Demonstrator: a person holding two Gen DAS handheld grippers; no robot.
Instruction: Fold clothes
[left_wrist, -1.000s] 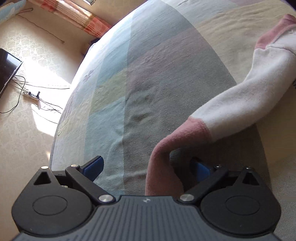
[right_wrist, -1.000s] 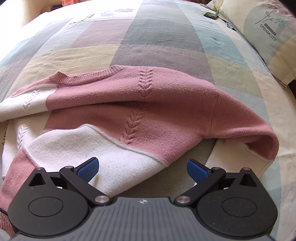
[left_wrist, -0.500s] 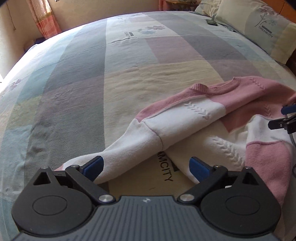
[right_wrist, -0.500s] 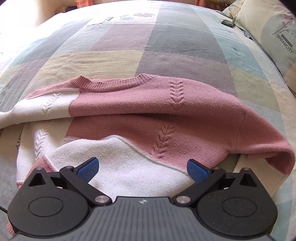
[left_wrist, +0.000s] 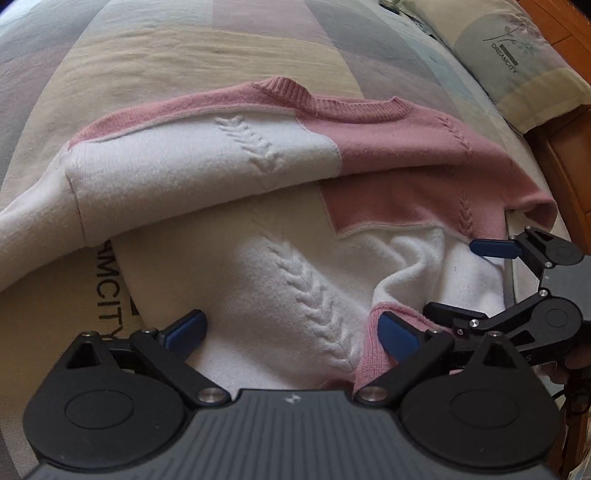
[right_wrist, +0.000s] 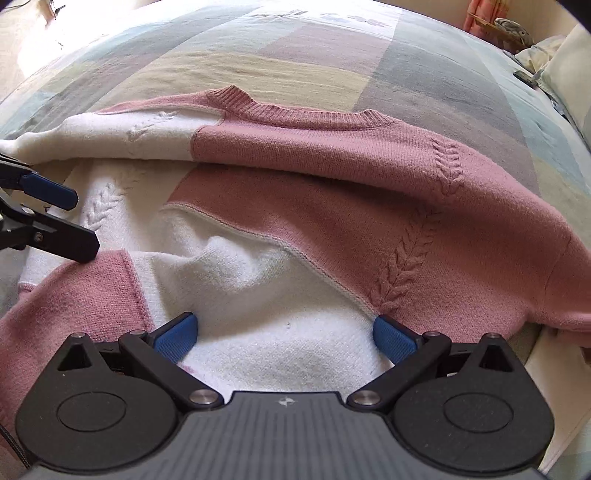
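Observation:
A pink and white knitted sweater (left_wrist: 295, 173) lies rumpled on the bed, its upper part folded over its lower part; it also shows in the right wrist view (right_wrist: 332, 192). My left gripper (left_wrist: 291, 332) is open over the white lower part, with the pink hem (left_wrist: 369, 354) by its right finger. My right gripper (right_wrist: 284, 336) is open over the white lower part near the hem. The right gripper also shows at the right of the left wrist view (left_wrist: 469, 277). One left sleeve trails off to the left (left_wrist: 33, 229).
The bed has a patchwork cover of grey, cream and blue squares (left_wrist: 184, 48). A pillow (left_wrist: 517, 55) lies at the head, with a wooden bed frame (left_wrist: 569, 158) at the right. A small dark object (right_wrist: 524, 76) lies near the pillow.
My left gripper has swung from the sleeve cuff at the bed's edge to the sweater's lower part, empty and open. My right gripper has moved closer to the hem.

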